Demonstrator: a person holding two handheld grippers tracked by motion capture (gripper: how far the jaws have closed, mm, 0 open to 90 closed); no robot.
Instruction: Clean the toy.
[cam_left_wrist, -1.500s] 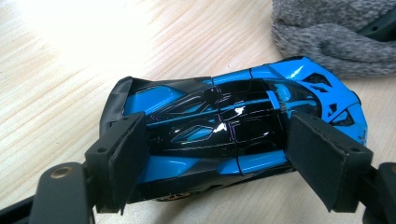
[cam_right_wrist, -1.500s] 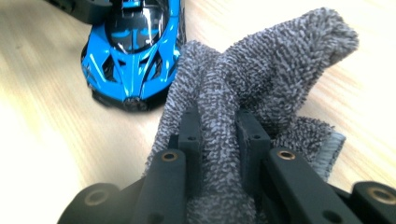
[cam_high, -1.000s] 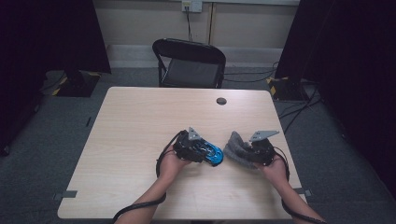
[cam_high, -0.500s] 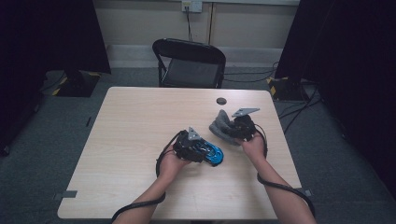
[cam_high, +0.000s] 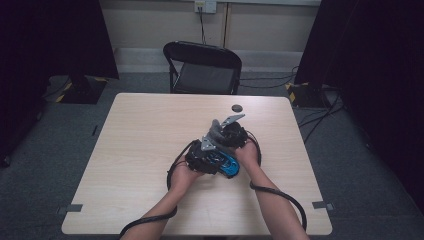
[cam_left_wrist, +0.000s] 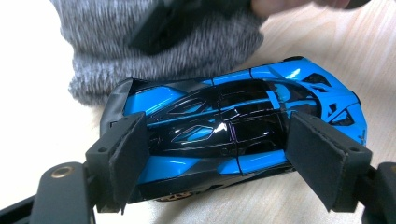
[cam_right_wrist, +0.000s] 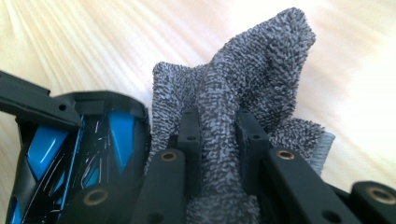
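right fingers (cam_right_wrist: 217, 140) were pinched tight on a fold of the grey cloth (cam_right_wrist: 261, 88). left fingers (cam_left_wrist: 219, 158) stood apart, flanking the blue toy car (cam_left_wrist: 233, 121) across its width; whether the pads pressed its sides i could not tell. car's long axis ran 9 to 3 in the left gripper view, cloth touching it at 12. judged: cloth hand nearer for a wipe. car sat on the worktop (cam_high: 140, 130) just right of centre. no containers seen.
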